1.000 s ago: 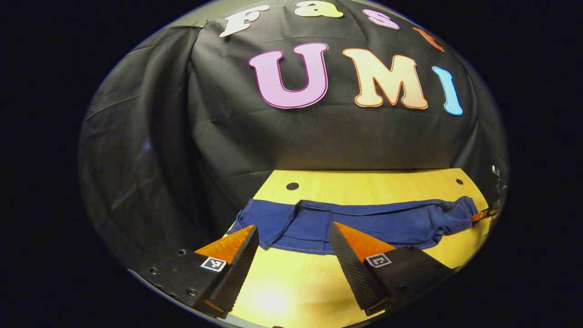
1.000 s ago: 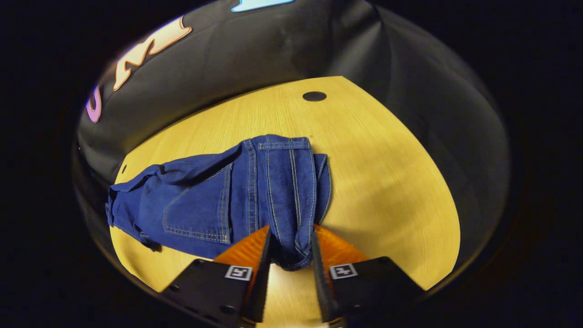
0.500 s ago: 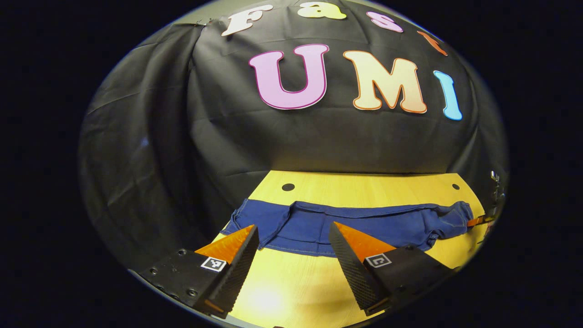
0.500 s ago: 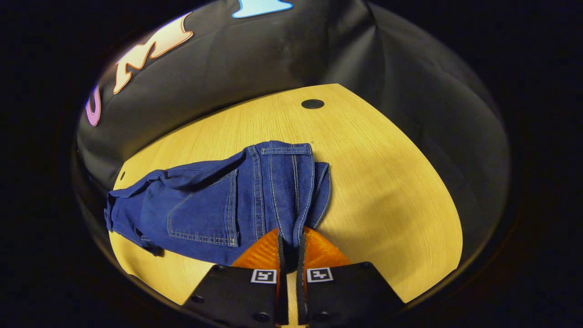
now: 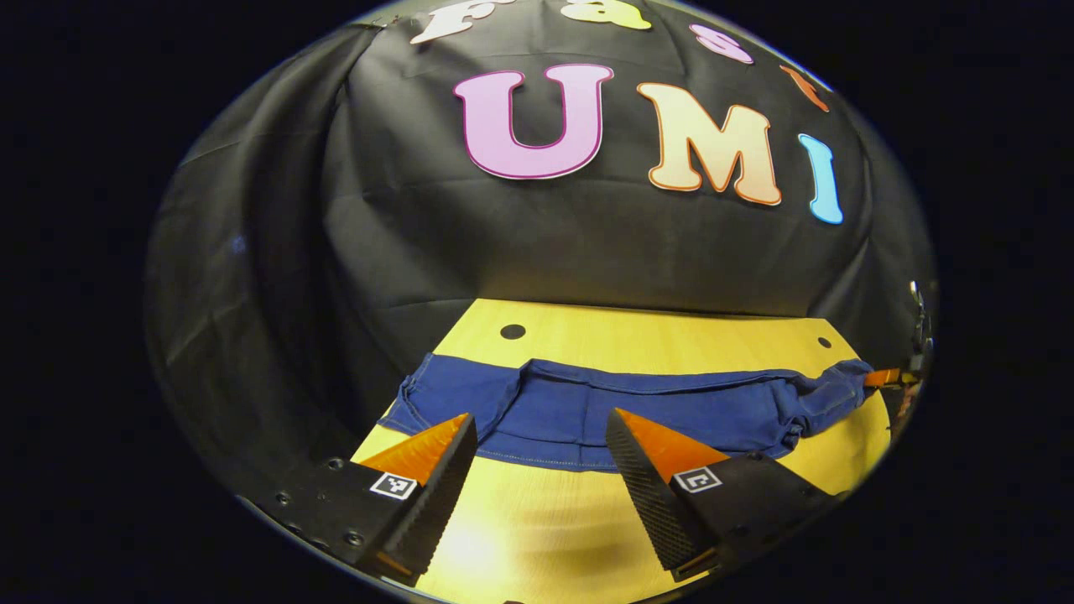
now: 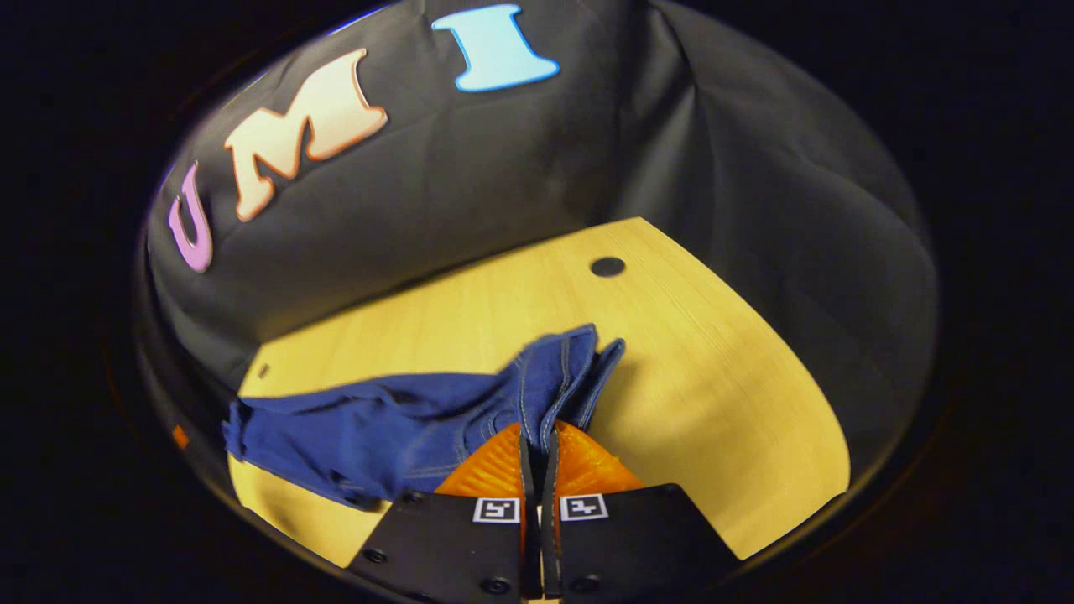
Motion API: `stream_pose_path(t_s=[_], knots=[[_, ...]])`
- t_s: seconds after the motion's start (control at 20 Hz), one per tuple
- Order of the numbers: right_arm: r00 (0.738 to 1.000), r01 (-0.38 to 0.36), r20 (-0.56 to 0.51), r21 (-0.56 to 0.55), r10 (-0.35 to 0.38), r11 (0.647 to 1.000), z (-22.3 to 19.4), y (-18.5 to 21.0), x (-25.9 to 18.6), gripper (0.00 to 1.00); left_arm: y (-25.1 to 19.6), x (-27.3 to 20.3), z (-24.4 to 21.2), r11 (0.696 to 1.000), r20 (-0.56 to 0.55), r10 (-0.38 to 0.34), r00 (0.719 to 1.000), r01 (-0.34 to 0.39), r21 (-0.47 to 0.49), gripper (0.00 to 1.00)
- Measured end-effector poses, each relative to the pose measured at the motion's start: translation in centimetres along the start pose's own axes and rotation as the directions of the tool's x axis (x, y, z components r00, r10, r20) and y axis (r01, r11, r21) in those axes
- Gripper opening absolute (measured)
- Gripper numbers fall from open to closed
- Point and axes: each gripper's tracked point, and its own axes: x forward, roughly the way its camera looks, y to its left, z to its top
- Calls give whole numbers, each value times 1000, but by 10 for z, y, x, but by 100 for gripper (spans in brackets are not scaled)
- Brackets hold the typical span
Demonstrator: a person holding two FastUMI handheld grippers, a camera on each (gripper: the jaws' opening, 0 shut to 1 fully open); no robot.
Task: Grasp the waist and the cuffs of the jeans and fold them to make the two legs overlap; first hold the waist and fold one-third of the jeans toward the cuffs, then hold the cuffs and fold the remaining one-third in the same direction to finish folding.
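Note:
Blue jeans (image 5: 638, 407) lie stretched across the yellow wooden table (image 5: 654, 340), legs overlapping. My left gripper (image 5: 539, 426) is open and hovers just in front of the cuff end (image 5: 428, 403), with nothing between its fingers. In the right gripper view my right gripper (image 6: 537, 434) is shut on the waist of the jeans (image 6: 554, 377), which rises off the table (image 6: 722, 403) in a bunched ridge. The rest of the denim (image 6: 369, 432) trails away to the left. The right gripper (image 5: 888, 377) also appears at the far right of the left gripper view, at the waist end.
Black cloth walls close in behind and beside the table. Small dark holes (image 5: 513, 331) (image 6: 607, 267) sit in the tabletop near its far corners. Bare wood spreads to the right of the waist (image 6: 755, 436) and in front of the jeans (image 5: 545, 520).
My right gripper went from open around the waist to shut on it and lifted it, so the flat denim bunched up. The left gripper stayed open and shifted only slightly.

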Motion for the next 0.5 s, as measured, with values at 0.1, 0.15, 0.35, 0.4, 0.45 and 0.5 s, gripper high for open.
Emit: stream_pose_path(t_s=[0.1,0.15,0.35,0.4,0.45,0.5], knots=[[996,-72,52,37,70,997,17,38,-13,3,5,11,-4,1000,-12,-30,999,30,-2,95],[993,-99,71,30,97,995,24,58,-18,3,9,15,-4,999,-19,-42,999,42,-2,95],[974,-185,118,-83,194,979,38,148,-35,3,25,33,-5,996,-30,-90,995,90,-9,94],[967,-210,126,-108,223,972,41,172,-36,3,28,37,-4,995,-34,-101,994,101,-9,94],[958,-238,132,-124,254,963,40,194,-37,3,34,39,-4,994,-35,-107,994,107,-7,93],[948,-268,143,-128,286,955,41,218,-38,3,38,45,-5,993,-37,-114,993,114,-3,93]])
